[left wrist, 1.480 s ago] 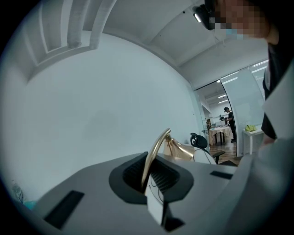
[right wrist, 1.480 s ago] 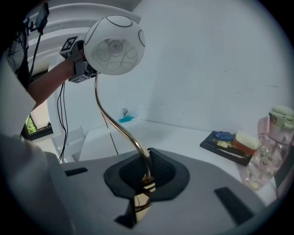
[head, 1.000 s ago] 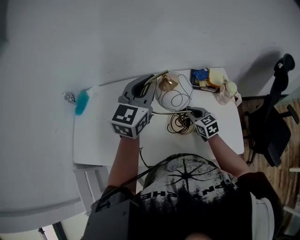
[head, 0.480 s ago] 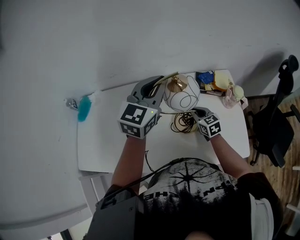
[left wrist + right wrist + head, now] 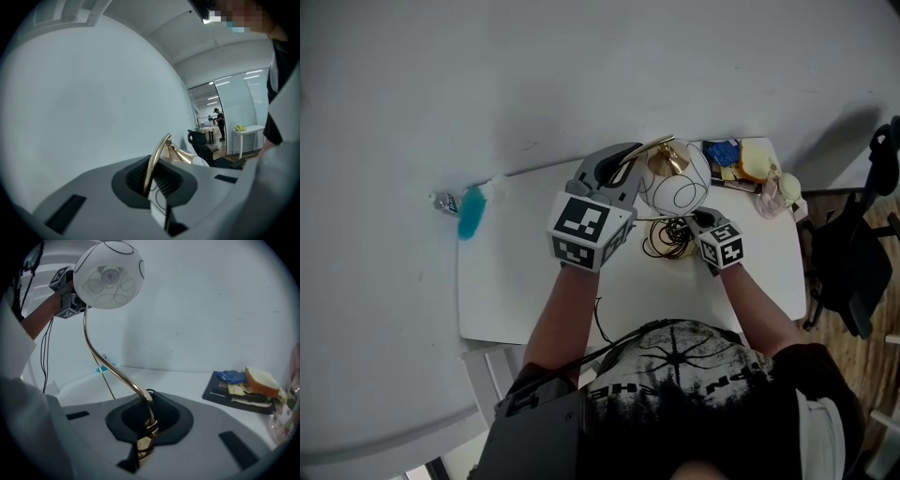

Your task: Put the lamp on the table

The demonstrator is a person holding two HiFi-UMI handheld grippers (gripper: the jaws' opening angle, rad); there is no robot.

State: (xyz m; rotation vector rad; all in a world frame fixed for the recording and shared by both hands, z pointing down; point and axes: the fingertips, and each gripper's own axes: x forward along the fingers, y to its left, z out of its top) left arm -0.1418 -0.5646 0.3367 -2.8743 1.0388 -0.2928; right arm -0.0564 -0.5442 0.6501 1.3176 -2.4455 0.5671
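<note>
Compared with a second ago, the lamp (image 5: 673, 183) and both grippers sit a little further toward the counter's (image 5: 516, 281) far right corner. This brings the white globe shade (image 5: 108, 280) closer to the tray (image 5: 727, 176) and further off the cord (image 5: 666, 242), which it overlapped earlier. The grips look the same as before. The left gripper (image 5: 149, 185) has its jaws pressed together on the upper arc of the brass stem (image 5: 155, 159), just beside the shade. The right gripper (image 5: 146, 427) has its jaws pinching the same stem low down, where it curves in toward a brass fitting.

The lamp is over the counter near the wall (image 5: 581, 75), carried between the two grippers with the shade at the far side. No view shows whether its foot touches the surface.

The cord lies in a loose coil on the counter between the two grippers, below the shade. Close on the right of the lamp, the dark tray holds a blue packet and a yellow block. Just beyond it, at the counter's right edge, stands a small pinkish container (image 5: 780, 190). These crowd the corner beside the shade. A turquoise duster (image 5: 471, 212) lies at the counter's left far corner, well apart from the lamp. An office chair (image 5: 862, 253) stands off the right end of the counter.
</note>
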